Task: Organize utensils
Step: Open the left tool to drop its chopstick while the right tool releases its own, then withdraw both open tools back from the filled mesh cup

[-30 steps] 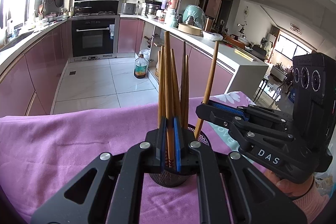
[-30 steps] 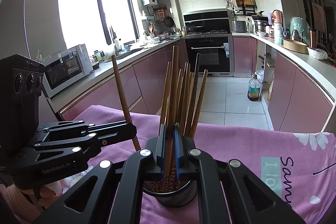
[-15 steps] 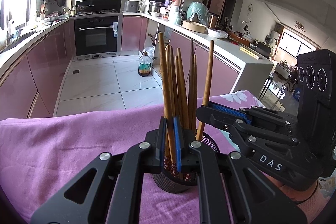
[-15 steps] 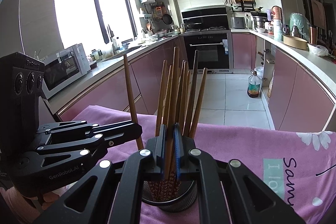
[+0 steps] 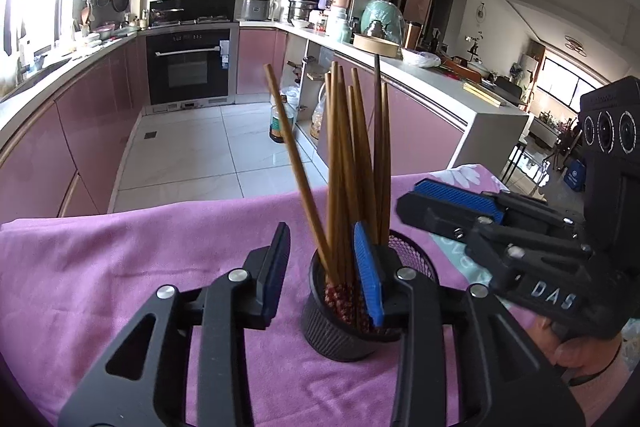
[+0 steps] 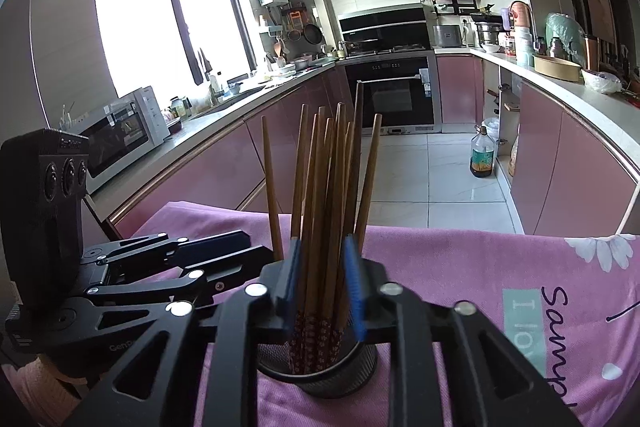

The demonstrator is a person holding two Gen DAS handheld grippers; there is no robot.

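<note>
I have both grippers at the mesh cup (image 5: 352, 311) on the pink cloth (image 5: 100, 267), and both sets of jaws are opening. The chopsticks (image 5: 352, 163) stand in the cup, red patterned ends down and plain tips up, fanned a little.

My left gripper (image 5: 322, 273) has its pads clear of the wood: the left pad stands well off to the side, the right pad hangs over the cup's rim just beside the bundle. One chopstick leans out to the left, away from the rest, and nothing grips it. I judge it has just been let go so it can drop against the rim on its own.

My right gripper (image 6: 322, 287) straddles the bundle from the other side. The chopsticks run up between its two blue pads, yet I see gaps at both pads, so I read it as released, not clamping. I keep it low and close so the sticks cannot tip out while they settle.

The cup sits near the cloth's edge, between the two tools, upright. By my reading this stage is about done: utensils gathered in one holder, and both tools ready to back away.
</note>
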